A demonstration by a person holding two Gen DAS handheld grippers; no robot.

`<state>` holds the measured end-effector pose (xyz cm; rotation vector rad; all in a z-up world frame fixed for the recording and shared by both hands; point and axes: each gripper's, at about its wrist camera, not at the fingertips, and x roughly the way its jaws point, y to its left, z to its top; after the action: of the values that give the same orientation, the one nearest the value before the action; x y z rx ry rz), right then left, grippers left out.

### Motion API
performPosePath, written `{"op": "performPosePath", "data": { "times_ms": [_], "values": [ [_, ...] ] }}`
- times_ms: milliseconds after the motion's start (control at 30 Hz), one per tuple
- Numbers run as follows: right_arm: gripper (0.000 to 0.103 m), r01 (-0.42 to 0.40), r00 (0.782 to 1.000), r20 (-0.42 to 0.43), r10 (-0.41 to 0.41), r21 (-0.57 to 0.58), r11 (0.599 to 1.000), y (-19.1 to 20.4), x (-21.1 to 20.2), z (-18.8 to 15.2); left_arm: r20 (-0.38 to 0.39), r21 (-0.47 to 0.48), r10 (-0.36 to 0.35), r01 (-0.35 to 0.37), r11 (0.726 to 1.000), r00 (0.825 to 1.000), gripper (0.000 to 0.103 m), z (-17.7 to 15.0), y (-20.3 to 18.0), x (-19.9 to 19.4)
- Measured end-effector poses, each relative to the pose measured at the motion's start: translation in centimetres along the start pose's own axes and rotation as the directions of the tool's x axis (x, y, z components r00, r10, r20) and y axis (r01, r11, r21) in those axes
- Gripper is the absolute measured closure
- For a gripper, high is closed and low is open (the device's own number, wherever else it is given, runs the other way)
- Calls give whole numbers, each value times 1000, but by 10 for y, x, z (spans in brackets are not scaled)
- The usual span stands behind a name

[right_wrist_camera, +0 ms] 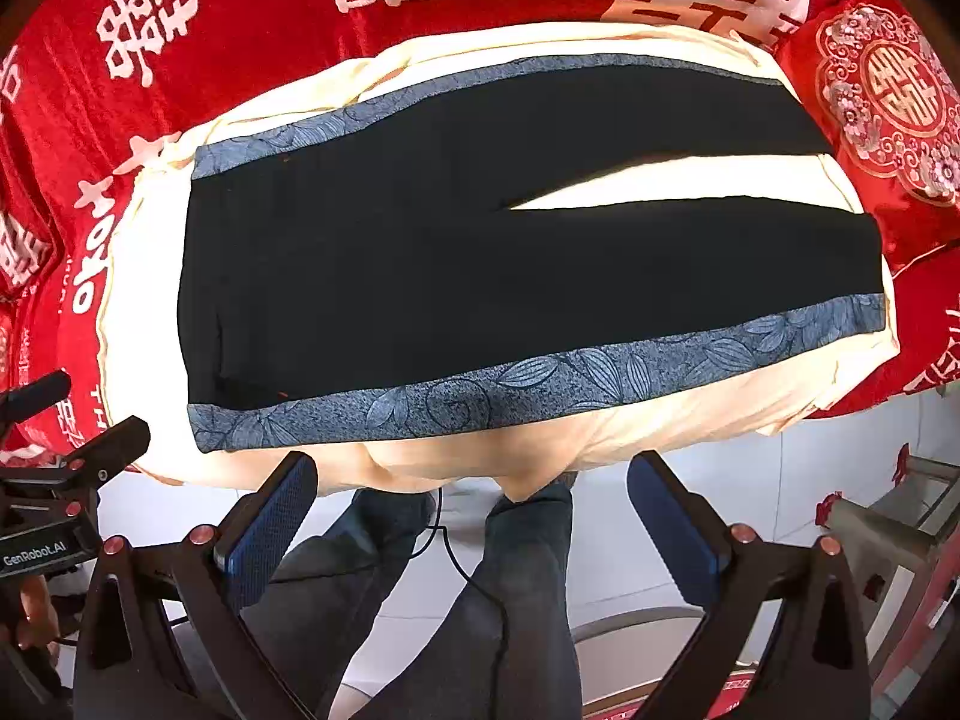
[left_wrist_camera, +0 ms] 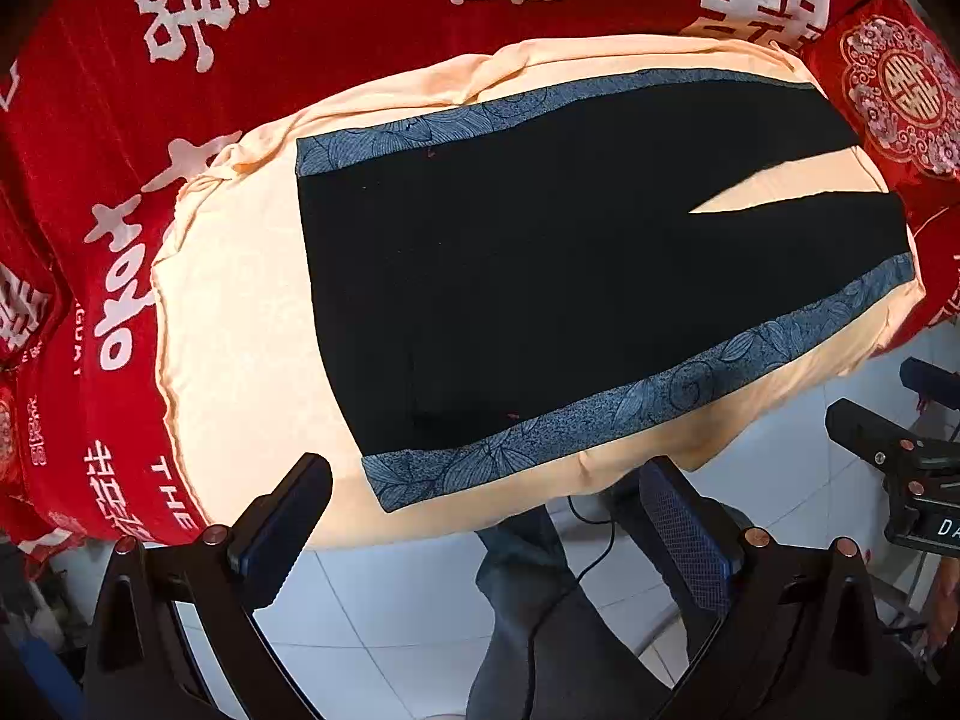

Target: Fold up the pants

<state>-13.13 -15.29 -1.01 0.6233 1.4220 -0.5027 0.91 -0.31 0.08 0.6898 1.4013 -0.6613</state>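
Observation:
Black pants with blue leaf-patterned side stripes lie flat on a cream cloth, waistband at the left, the two legs running right with a narrow gap between them. They show the same way in the right wrist view. My left gripper is open and empty, held off the near edge of the cloth below the waistband corner. My right gripper is open and empty, below the near blue stripe, touching nothing.
The cream cloth lies on a bed with a red cover bearing white characters. A red embroidered cushion sits at the far right. Below are white floor tiles, the person's jeans-clad legs and a black cable.

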Motion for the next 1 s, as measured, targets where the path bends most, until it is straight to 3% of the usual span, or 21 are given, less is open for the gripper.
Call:
{"op": "performPosePath", "data": {
  "times_ms": [1000],
  "values": [
    [0,17,1000,-27,-16,30,999,-8,2,9,9,24,57,-58,998,998,0,16,-5,-2]
  ]
}}
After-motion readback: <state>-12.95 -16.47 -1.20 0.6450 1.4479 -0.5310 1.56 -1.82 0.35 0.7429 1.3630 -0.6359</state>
